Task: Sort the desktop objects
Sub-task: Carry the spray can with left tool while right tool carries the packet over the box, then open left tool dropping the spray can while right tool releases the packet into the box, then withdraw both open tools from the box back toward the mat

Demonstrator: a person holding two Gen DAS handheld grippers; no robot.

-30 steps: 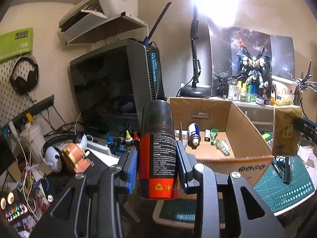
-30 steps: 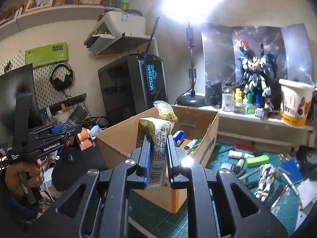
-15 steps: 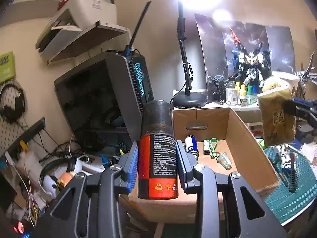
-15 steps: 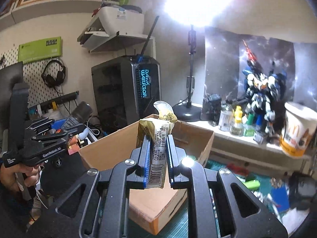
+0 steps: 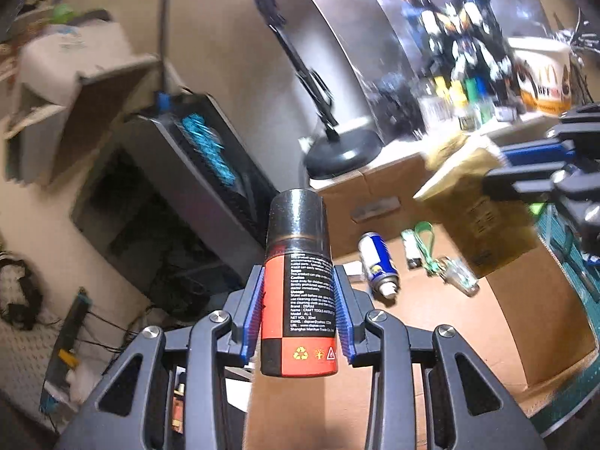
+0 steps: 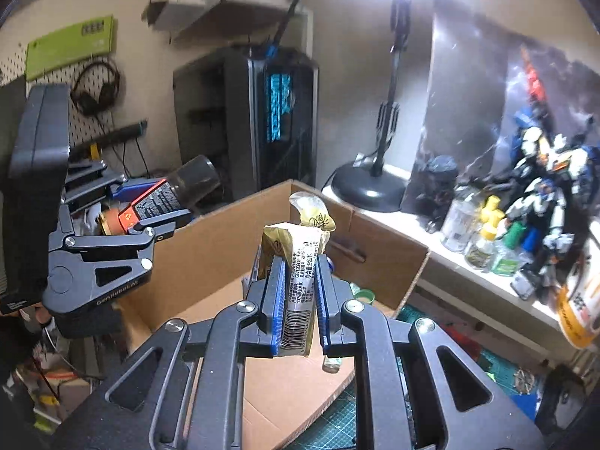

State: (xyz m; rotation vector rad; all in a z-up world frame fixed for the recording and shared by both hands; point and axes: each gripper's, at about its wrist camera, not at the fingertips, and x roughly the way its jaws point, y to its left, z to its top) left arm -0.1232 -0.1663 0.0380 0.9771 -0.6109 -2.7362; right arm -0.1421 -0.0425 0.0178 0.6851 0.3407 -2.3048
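My left gripper (image 5: 298, 311) is shut on a red and black spray can (image 5: 298, 292) and holds it upright over the near left edge of the open cardboard box (image 5: 543, 318). It also shows in the right wrist view (image 6: 165, 202), at the box's left wall. My right gripper (image 6: 300, 300) is shut on a gold snack packet (image 6: 298, 281), held above the box (image 6: 210, 251). In the left wrist view the packet (image 5: 476, 206) hangs over the box's right side. A blue and white can (image 5: 377, 262) and a green keyring (image 5: 427, 243) lie in the box.
A black PC tower (image 6: 258, 112) stands behind the box. A desk lamp base (image 6: 369, 187), small bottles (image 6: 483, 240) and a robot model (image 6: 543, 172) line the back ledge. A green cutting mat (image 6: 337, 412) lies under the box. Headphones (image 6: 95, 86) hang on the pegboard.
Both grippers have moved forward and over the box with their loads. The left wrist view has tilted and now looks down into the box.
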